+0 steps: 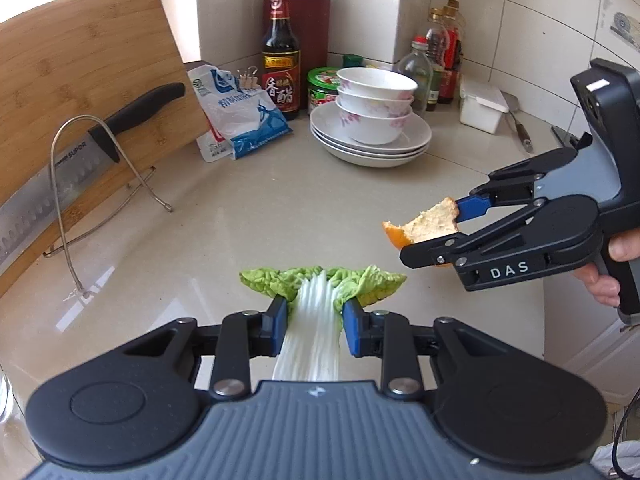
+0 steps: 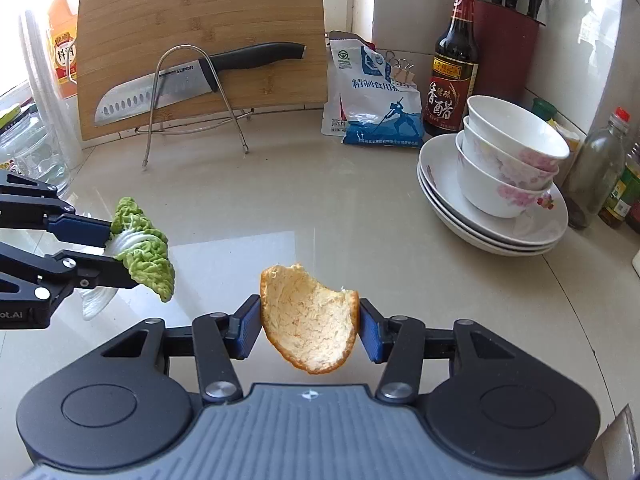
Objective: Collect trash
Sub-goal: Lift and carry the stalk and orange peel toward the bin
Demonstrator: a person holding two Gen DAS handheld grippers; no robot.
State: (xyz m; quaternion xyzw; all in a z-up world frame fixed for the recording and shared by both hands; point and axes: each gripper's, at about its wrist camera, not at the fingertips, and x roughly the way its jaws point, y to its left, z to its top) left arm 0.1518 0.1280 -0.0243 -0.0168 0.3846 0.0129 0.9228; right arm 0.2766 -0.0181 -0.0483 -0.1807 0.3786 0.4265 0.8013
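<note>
The left gripper (image 1: 314, 322) clamps a cabbage leaf (image 1: 320, 280) by its ribbed white stalk, the crinkled green edge fanning out above the pale countertop (image 1: 260, 208). Beside it, the right gripper (image 2: 310, 322) pinches a curled orange peel (image 2: 310, 316), pith side showing, also held in the air.

A pale, glossy stone worktop (image 2: 340, 200) spreads ahead of the claw, catching bright daylight that seems to come from a window at the far left. White tiled walls (image 1: 500, 20) close the corner beyond it. Ahead and to the left, a bamboo cutting board (image 2: 200, 40) leans upright against the wall in a wire rack (image 2: 192, 100). At the right edge stands what may be a white cabinet front (image 1: 592, 340).
</note>
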